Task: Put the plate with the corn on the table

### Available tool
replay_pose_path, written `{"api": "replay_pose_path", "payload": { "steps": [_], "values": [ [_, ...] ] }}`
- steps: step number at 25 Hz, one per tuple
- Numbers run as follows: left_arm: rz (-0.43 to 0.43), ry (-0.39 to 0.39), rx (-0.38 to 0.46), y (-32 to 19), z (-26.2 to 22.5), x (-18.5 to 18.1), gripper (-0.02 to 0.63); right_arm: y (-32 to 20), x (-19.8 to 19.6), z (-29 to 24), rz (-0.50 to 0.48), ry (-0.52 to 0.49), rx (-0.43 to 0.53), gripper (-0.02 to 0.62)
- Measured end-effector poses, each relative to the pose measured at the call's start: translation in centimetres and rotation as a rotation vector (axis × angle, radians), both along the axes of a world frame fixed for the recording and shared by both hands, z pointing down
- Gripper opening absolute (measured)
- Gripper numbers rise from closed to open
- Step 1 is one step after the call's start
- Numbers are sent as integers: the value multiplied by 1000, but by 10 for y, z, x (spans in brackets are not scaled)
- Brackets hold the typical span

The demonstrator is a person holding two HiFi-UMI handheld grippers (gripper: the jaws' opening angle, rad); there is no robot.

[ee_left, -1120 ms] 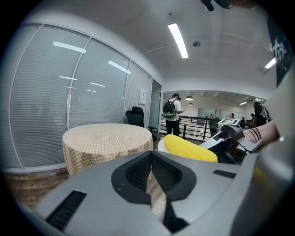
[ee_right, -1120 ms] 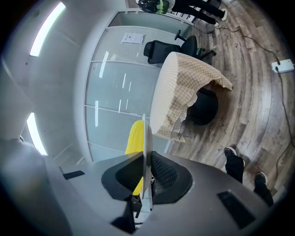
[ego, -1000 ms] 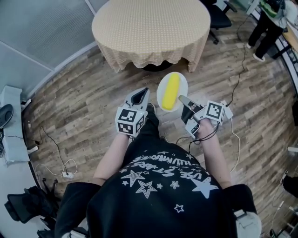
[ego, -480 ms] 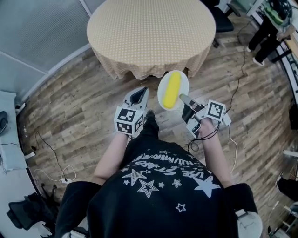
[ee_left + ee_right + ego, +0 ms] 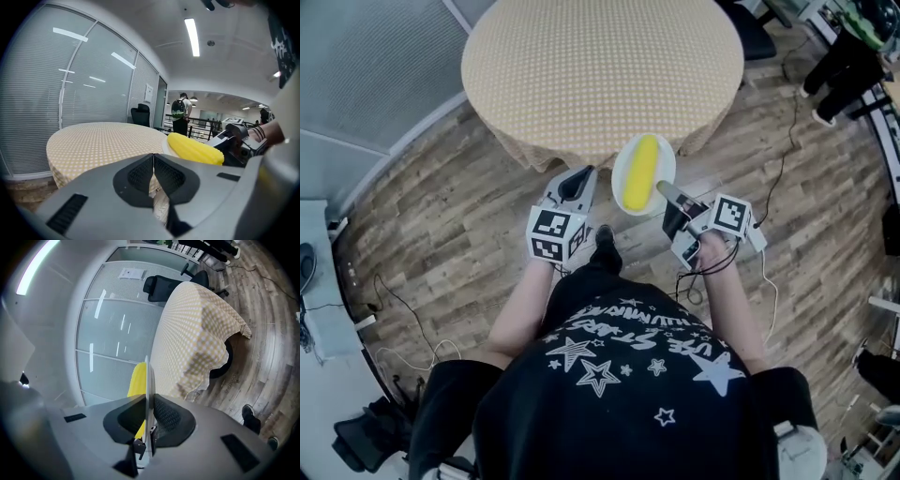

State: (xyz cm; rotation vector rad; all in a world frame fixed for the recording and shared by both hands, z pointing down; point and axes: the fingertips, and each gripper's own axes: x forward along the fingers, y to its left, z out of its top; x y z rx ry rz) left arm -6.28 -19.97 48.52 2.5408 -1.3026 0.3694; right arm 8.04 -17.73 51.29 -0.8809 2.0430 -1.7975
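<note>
Yellow corn (image 5: 640,172) lies on the plate (image 5: 621,186) my right gripper (image 5: 660,191) pinches, unplaced, beside the table's (image 5: 600,66) near edge; left gripper (image 5: 580,175) fingers together, empty.

Yellow corn (image 5: 641,172), white plate (image 5: 667,169), beige dotted tablecloth (image 5: 600,66), grey-brown wood-plank floor (image 5: 441,216), black star-print shirt (image 5: 619,384)

- A round desk (image 5: 600,66) draped in a tan, white-dotted cloth (image 5: 534,141) that hangs in folds over its rim.
- A grey-brown wood-plank floor (image 5: 441,206) around and under the desk.
- A thin black cable (image 5: 785,155) trails over the planks to the right.
- A dark shoe (image 5: 604,236) stands on the planks near the desk's edge.
</note>
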Motion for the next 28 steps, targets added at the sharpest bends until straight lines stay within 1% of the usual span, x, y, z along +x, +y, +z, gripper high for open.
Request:
{"api": "replay_pose_path", "payload": {
  "steps": [3, 10, 14, 16, 19, 22, 25, 28],
  "values": [
    [5, 1, -4, -21, 0, -6, 11, -17, -1, 0, 16, 11, -5, 40],
    [49, 0, -11, -67, 5, -10, 11, -64, 0, 4, 70, 7, -20, 40],
    [80, -14, -20, -80, 11, -10, 11, -75, 0, 7, 90, 11, -26, 40],
    [83, -16, -24, -84, 14, -10, 12, -77, 1, 10, 97, 10, -35, 40],
    [74, -14, -40, -85, 17, -10, 11, -80, 3, 14, 85, 21, -48, 40],
    [56, -11, -53, -93, 19, -1, 12, -95, 12, 17, 62, 25, -48, 40],
    [13, 1, -71, -104, 21, 3, 12, -115, 19, 22, 35, 26, -53, 40],
    [-49, -8, -77, -115, 22, -2, 11, -131, 18, 26, -20, 39, -54, 40]
  ]
}}
